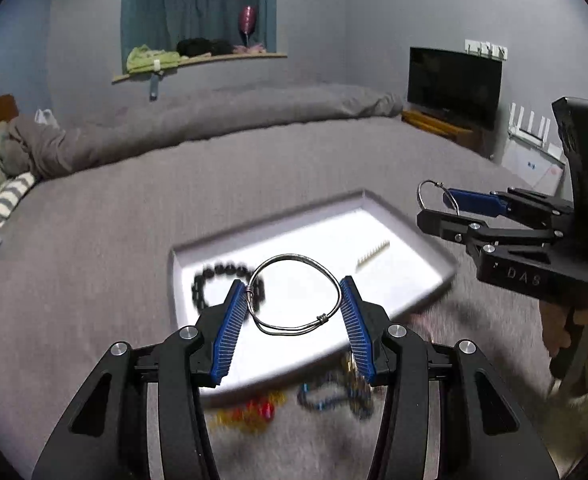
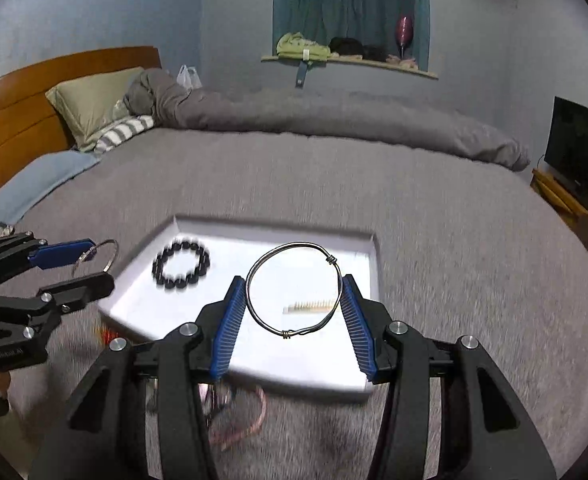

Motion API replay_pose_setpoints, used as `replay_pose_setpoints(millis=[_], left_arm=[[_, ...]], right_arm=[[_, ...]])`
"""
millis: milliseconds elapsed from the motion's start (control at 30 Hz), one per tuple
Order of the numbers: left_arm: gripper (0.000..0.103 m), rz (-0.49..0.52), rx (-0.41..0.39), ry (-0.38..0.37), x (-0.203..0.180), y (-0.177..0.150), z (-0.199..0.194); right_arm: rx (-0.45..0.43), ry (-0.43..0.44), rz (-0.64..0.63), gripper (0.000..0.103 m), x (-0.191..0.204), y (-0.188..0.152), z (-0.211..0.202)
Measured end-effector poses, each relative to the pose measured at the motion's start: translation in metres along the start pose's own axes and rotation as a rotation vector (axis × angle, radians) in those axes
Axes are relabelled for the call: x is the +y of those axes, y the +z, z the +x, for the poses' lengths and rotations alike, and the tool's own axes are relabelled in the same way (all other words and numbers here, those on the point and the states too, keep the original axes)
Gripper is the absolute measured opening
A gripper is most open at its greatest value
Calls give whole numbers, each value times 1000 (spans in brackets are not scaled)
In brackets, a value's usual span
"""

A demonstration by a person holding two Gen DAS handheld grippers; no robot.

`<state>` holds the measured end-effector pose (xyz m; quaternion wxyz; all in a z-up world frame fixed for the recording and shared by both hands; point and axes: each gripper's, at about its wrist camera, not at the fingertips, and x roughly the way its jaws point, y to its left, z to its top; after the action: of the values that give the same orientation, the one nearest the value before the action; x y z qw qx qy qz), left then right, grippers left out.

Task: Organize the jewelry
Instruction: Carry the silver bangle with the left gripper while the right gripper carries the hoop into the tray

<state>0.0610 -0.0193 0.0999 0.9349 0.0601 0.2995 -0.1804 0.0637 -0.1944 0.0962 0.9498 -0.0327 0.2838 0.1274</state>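
White tray (image 2: 358, 380) holds black bead bracelet (image 2: 181, 265) and comb-like piece (image 2: 309, 305).

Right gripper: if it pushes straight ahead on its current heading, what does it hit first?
Probably the white tray. The right gripper, shut on a silver wire bangle, points down over the tray floor near a small comb-like piece. Depth is unclear, so it may pass beyond onto the grey bedspread.

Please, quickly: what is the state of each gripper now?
Left gripper: closed on a silver wire bangle.
Right gripper: closed on another silver wire bangle.
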Motion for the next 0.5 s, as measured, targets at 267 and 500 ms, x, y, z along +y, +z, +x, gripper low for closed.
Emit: replay_pose_setpoints(millis=[267, 500], left_arm=[[50, -16, 28, -2, 10, 12, 35], [50, -74, 191, -30, 31, -21, 74]], right_arm=[[12, -2, 39, 49, -15, 17, 30], [211, 25, 12, 49, -16, -16, 74]])
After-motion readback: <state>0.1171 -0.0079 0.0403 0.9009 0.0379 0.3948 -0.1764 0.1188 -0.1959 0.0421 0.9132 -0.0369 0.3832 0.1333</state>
